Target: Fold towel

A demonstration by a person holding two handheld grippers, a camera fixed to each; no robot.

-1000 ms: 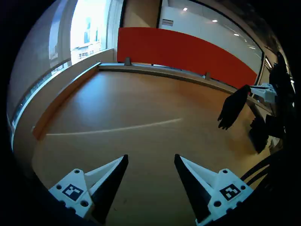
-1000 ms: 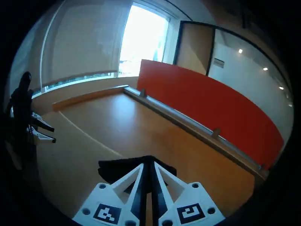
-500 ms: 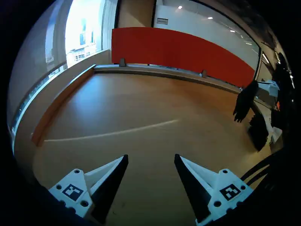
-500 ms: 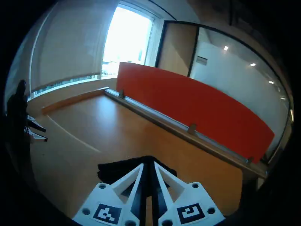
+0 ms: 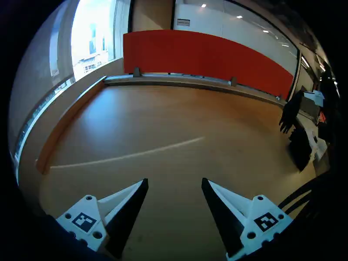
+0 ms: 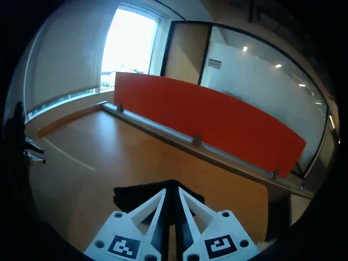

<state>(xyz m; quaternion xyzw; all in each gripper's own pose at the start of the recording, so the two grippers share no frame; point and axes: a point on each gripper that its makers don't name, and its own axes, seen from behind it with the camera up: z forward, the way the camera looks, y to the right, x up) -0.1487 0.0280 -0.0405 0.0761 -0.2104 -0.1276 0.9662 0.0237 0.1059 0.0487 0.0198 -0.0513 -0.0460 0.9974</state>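
Note:
A black towel (image 6: 132, 196) hangs from my right gripper (image 6: 172, 184), whose two fingers are shut on its cloth above the wooden table (image 6: 108, 152). In the left gripper view the same towel (image 5: 290, 112) dangles as a dark strip at the far right, under the right gripper (image 5: 314, 97). My left gripper (image 5: 174, 181) stands open low over the table (image 5: 165, 126), with nothing between its fingers. In the right gripper view the left gripper (image 6: 34, 153) shows small at the far left, held by a dark figure.
A red partition (image 5: 204, 54) on a grey rail runs along the table's far side. A raised wooden ledge (image 5: 65, 122) and a bright window (image 5: 91, 39) line the left side. A dark shape (image 5: 300, 150) sits at the table's right edge.
The right gripper and the hanging towel have drifted right and farther off in the left gripper view. The right gripper view has swung, bringing the table's right end into sight. The left gripper stays open.

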